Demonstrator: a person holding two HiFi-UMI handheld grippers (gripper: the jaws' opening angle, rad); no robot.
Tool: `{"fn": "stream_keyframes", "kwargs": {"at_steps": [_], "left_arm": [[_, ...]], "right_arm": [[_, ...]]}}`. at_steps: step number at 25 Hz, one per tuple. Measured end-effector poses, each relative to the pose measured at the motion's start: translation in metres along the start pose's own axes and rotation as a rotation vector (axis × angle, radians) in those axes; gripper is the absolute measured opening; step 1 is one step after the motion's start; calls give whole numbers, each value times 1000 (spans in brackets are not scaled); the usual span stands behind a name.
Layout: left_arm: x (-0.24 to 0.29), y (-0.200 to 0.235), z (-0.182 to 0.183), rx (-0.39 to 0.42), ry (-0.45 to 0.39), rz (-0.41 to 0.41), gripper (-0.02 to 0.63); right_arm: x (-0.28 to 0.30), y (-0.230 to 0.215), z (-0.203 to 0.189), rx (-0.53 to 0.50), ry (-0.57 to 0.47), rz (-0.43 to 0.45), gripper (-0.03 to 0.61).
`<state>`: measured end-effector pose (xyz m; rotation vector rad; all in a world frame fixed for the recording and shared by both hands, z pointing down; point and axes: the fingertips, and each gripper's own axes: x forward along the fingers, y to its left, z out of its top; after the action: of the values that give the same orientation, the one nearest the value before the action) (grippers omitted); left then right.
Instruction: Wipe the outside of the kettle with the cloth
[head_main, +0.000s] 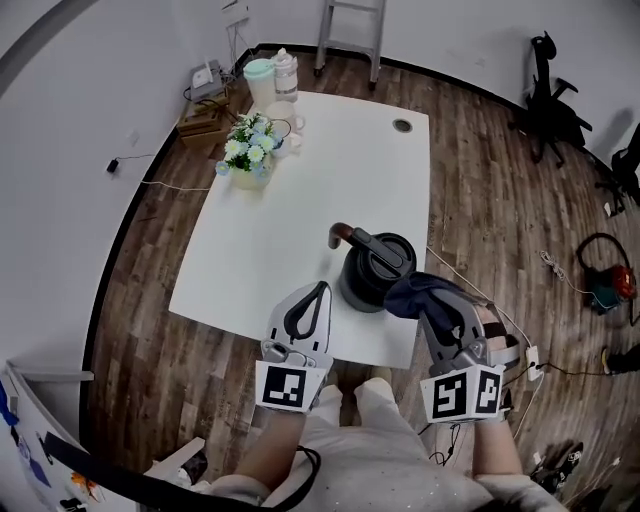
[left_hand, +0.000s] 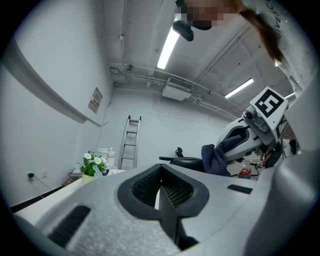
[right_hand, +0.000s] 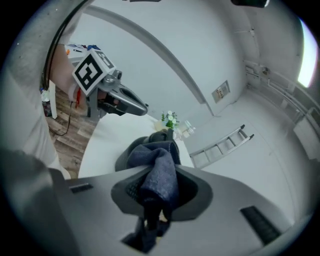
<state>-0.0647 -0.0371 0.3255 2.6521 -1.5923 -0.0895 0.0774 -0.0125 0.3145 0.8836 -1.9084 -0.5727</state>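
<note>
A black kettle (head_main: 372, 268) with a brown-tipped handle stands near the front edge of the white table (head_main: 330, 180). My right gripper (head_main: 435, 303) is shut on a dark blue cloth (head_main: 418, 293), which lies against the kettle's right side. In the right gripper view the cloth (right_hand: 161, 172) bunches out of the right gripper (right_hand: 157, 195) and hides most of the kettle (right_hand: 159, 136) behind it. My left gripper (head_main: 318, 292) is shut with nothing in it, just left of the kettle. From the left gripper (left_hand: 161, 189) I see the kettle (left_hand: 181, 162) and cloth (left_hand: 215, 158) ahead on the right.
A pot of white and blue flowers (head_main: 249, 150) and some jars (head_main: 272, 75) stand at the table's far left corner. A cable hole (head_main: 403, 125) is at the far right. A ladder (head_main: 350, 30), a black chair (head_main: 552, 108) and a red appliance (head_main: 612, 285) stand on the wooden floor.
</note>
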Motion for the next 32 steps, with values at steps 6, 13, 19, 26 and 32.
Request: {"fn": "stream_keyframes", "kwargs": {"at_steps": [6,13,19,26,32], "left_arm": [[6,-2,0,-22,-6,1,8],[0,0,7,-19,-15,48,8],[-13,7,-2,0,10,90,8],[-11,-15,6,6,-1,38,8],[-11,-27,2,14,-2,-19,8]], "right_arm": [[-25,-75,41,241,-271,-86,67],[47,-73,75,374,-337,90,67],[50,-42,45,418,-275,199,67],[25,-27,15,383,-169,168,67],[-13,-28,-2,324,-106,91,67]]}}
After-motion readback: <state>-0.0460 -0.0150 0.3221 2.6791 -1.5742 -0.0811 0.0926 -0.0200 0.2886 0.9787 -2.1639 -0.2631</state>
